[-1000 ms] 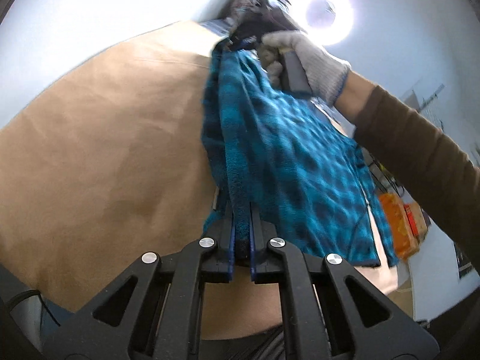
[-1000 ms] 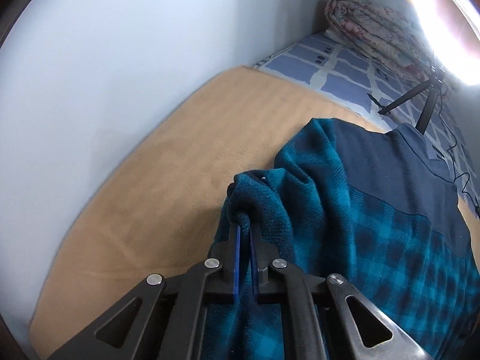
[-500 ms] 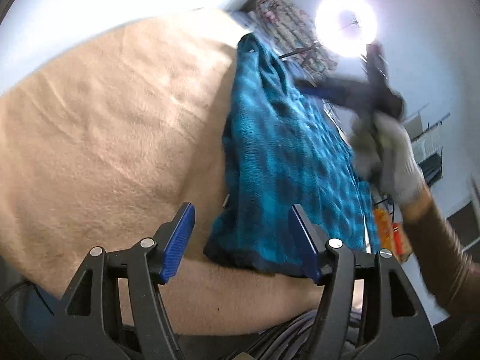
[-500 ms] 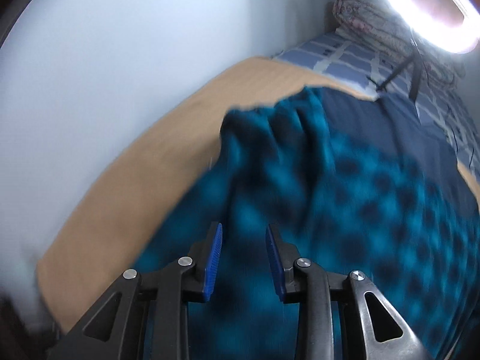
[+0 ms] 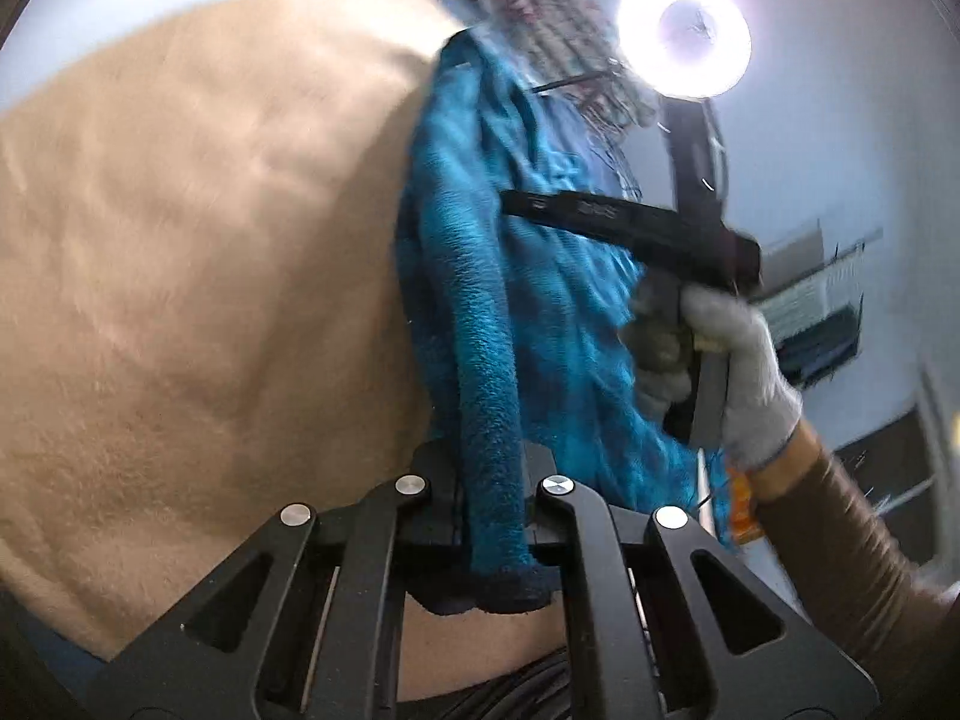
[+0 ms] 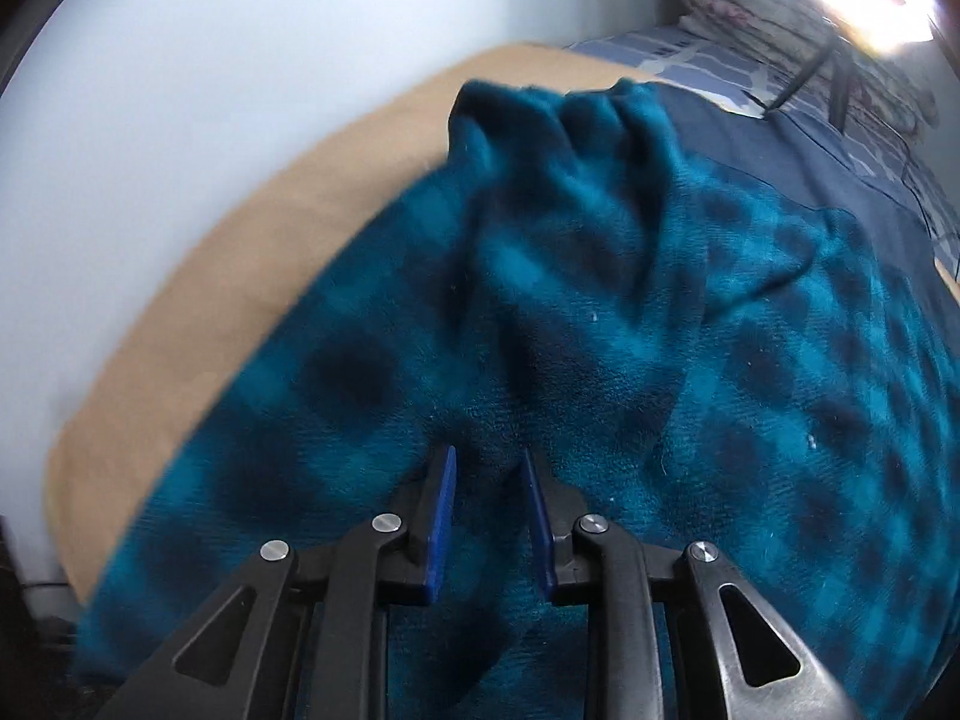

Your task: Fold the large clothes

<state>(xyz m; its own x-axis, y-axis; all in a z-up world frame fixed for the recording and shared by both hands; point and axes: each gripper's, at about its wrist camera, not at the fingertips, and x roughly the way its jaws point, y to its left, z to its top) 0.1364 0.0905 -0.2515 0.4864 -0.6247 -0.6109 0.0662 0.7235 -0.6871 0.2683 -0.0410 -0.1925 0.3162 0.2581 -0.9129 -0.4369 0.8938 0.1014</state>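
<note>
We are working on a teal-and-dark-blue checked fleece garment that is lying spread over a tan, fuzzy blanket covering the bed, with the garment's plain navy upper part lying toward the far end.

Our left hand-held gripper is clamping down on a folded, rolled edge of the fleece near its dark hem; its jaws have sprung apart and snapped together again within the last moment, and the thick strip of cloth is now running up between the closed black fingers.

Our right hand-held gripper is pointing steeply down at the middle of the garment, its blue-lined fingers standing a little apart. Its jaws have just been narrowing slightly. A raised ridge of fleece is sitting in the gap between them, but we cannot tell whether the pads are pressing on it, since the picture is blurred there.

In the left wrist view we are seeing our right hand in a grey knit glove, wrapped round the handle of that right tool above the cloth, with a brown sleeve trailing behind it.

Beyond the blanket, a blue-and-white patterned sheet and a rolled floral quilt are lying at the head of the bed, and a bright ring light is glaring on its dark stand.
</note>
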